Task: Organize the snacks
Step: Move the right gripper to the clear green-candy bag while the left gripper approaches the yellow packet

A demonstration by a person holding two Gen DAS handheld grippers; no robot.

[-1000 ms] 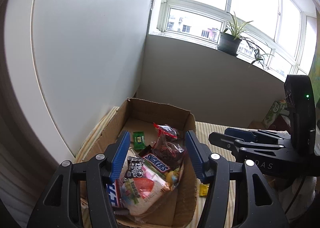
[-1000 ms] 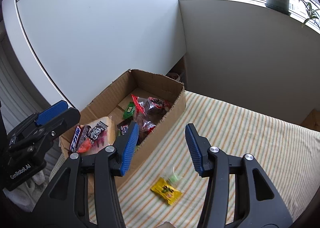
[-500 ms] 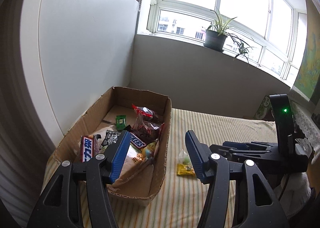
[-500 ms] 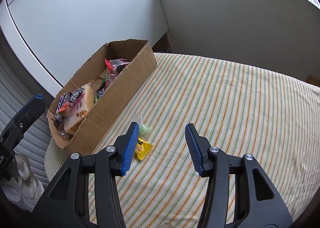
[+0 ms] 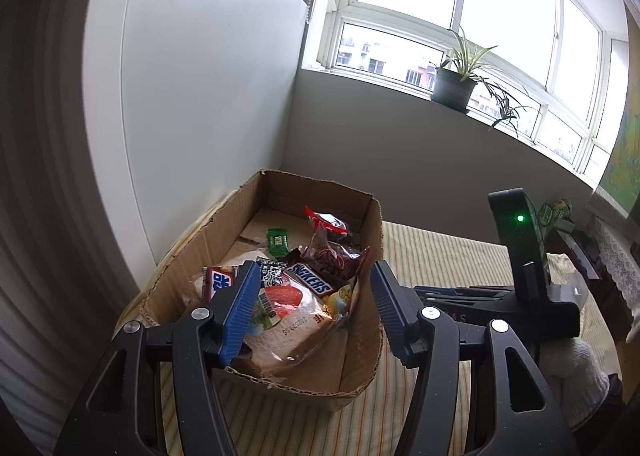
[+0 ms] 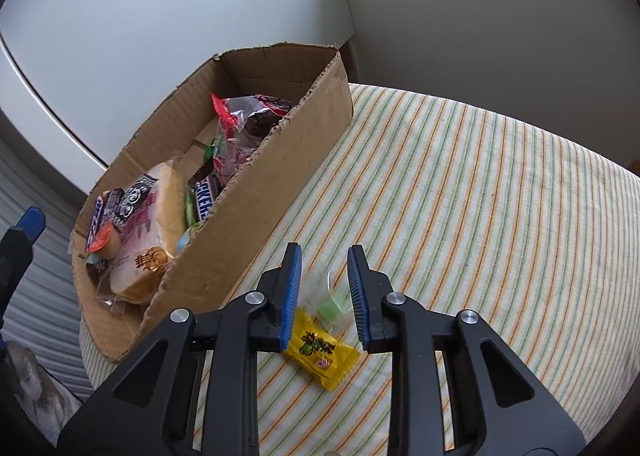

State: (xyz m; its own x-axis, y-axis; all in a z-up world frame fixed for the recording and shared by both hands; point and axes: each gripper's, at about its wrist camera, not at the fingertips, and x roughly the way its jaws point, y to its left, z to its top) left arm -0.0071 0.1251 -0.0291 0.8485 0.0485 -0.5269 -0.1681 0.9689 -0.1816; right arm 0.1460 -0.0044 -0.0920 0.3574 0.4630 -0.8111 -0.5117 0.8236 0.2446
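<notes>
A brown cardboard box [image 5: 362,340] [image 6: 256,196] sits on a striped cloth and holds several snacks: a Snickers bar [image 5: 311,283], a wrapped bread slice [image 6: 154,224], a red-edged clear bag [image 6: 248,112] and a green packet [image 5: 278,242]. My left gripper [image 5: 312,312] is open and empty above the box's near end. My right gripper [image 6: 324,296] is half open, its jaws either side of a clear-wrapped green candy [image 6: 334,306] on the cloth. A yellow packet [image 6: 320,348] lies just beside it.
The striped cloth [image 6: 480,196] covers the surface to the right of the box. A white panel [image 5: 192,96] stands behind the box. A potted plant [image 5: 456,86] stands on the windowsill. The right gripper's body [image 5: 516,288] shows in the left wrist view.
My right gripper has come down over the green candy and its jaws have narrowed. My left gripper has moved back over the box's near end.
</notes>
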